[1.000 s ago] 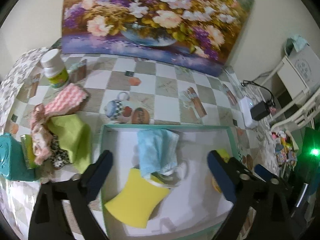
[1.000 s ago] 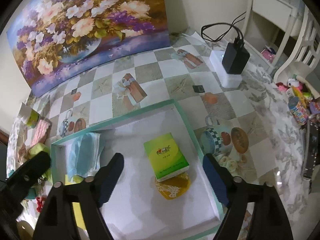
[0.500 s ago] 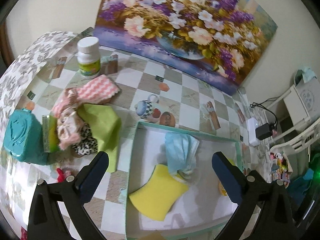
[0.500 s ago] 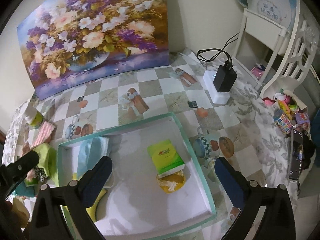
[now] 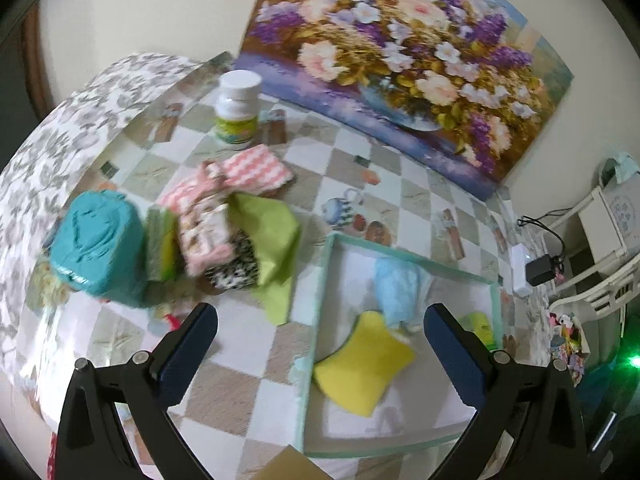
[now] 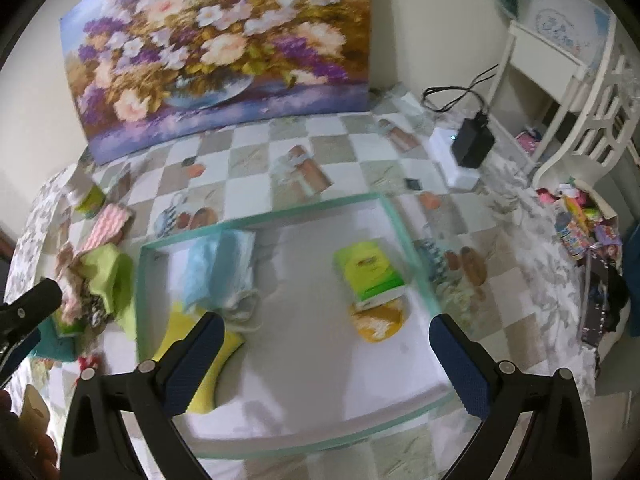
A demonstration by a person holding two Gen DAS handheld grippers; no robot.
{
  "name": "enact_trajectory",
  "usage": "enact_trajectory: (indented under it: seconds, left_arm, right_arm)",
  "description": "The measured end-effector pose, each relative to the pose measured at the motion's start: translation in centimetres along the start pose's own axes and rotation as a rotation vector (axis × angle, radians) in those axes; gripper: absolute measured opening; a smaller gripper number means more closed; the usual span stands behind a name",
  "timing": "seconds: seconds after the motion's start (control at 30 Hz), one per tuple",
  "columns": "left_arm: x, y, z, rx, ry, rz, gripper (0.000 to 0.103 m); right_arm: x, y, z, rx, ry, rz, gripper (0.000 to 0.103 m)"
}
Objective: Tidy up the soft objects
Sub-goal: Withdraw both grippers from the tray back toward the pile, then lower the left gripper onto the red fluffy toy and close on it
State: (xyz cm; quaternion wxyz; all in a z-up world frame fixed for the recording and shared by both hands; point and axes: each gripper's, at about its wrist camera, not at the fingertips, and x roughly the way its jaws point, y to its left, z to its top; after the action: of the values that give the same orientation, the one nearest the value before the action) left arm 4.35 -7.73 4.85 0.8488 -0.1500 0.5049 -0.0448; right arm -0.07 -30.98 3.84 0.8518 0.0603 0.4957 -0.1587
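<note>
My right tongs (image 6: 324, 344): jaws spread wide, having just opened, nothing between them.
My left tongs (image 5: 320, 336): released, empty.
Yellow sponge (image 5: 362, 368): flat, between my left jaws, inside tray (image 5: 404, 256).
Blue cloth (image 5: 394, 286): crumpled, just beyond it.
Tissue pack (image 6: 370, 274): green, ahead of right tongs.
Cloth pile (image 5: 236, 236): heaped left of the tray.

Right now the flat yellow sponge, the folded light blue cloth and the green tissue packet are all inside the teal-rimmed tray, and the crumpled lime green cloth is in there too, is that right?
Not quite. The crumpled lime green cloth lies outside the teal-rimmed tray, on the table in the pile to its left, as the left wrist view shows. The flat yellow sponge, the folded light blue cloth and the green tissue packet are inside the tray.
</note>
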Motion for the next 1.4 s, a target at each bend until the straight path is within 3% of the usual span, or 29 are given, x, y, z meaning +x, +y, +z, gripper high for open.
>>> enact_trajectory:
  seconds: [0.27,0.43,0.77,1.13,1.4]
  left_arm:
    - [-1.9,3.1,-0.9,-0.052,-0.047,0.052,0.103]
    - [-2.6,5.2,-1.3,-0.075,-0.062,0.117,0.103]
    - [-4.0,9.0,-1.9,-0.121,-0.107,0.154,0.103]
    - [-1.8,13.1,-2.5,-0.222,-0.007,0.187,0.103]
    - [-0.8,14.3,-2.5,-0.237,0.025,0.172,0.103]
  right_arm:
    - [-1.7,3.8,-2.5,-0.079,-0.028,0.068,0.103]
    - [-3.3,5.8,-3.6,-0.119,-0.088,0.046,0.103]
    - [-3.8,9.4,-5.3,-0.192,-0.081,0.041,0.103]
    - [-3.1,14.4,-7.5,-0.334,-0.041,0.087,0.103]
    - [-1.4,15.5,-7.4,-0.299,0.021,0.224,0.103]
